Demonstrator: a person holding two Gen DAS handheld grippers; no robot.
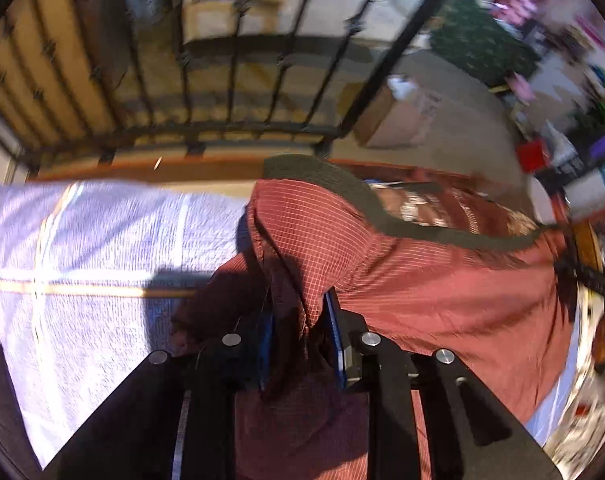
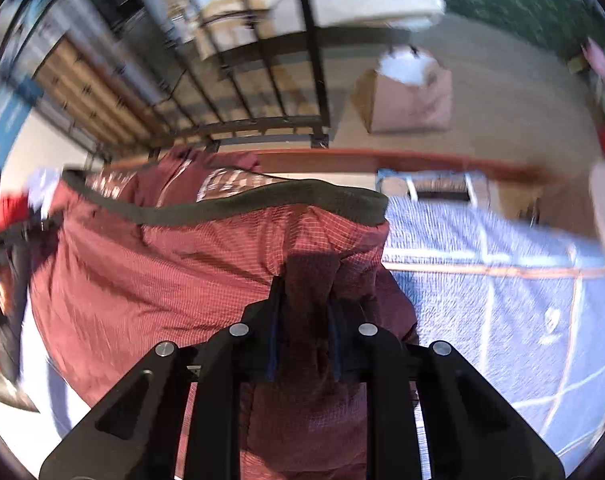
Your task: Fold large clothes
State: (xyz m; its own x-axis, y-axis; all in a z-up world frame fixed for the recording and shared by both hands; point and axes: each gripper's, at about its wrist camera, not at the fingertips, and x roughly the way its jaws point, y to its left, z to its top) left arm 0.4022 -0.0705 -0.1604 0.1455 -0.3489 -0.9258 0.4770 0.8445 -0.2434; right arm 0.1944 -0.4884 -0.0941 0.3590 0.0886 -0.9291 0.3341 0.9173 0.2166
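Note:
A large red checked garment (image 1: 422, 280) with a dark olive band (image 1: 342, 188) along its far edge lies bunched on a pale blue quilt (image 1: 102, 260). My left gripper (image 1: 300, 332) is shut on a raised fold of the red cloth near the garment's left end. In the right wrist view the same garment (image 2: 162, 264), with its olive band (image 2: 262, 200), fills the left and middle. My right gripper (image 2: 304, 320) is shut on a fold of the cloth at the garment's right end. The fingertips of both grippers are hidden by the fabric.
The blue quilt (image 2: 502, 280) covers a bed with a wooden edge (image 2: 422, 158). Beyond it stand a black metal bed frame (image 1: 230, 80) and a brown paper bag (image 2: 406, 96) on the carpet. Cluttered items (image 1: 562, 120) line the room's right side.

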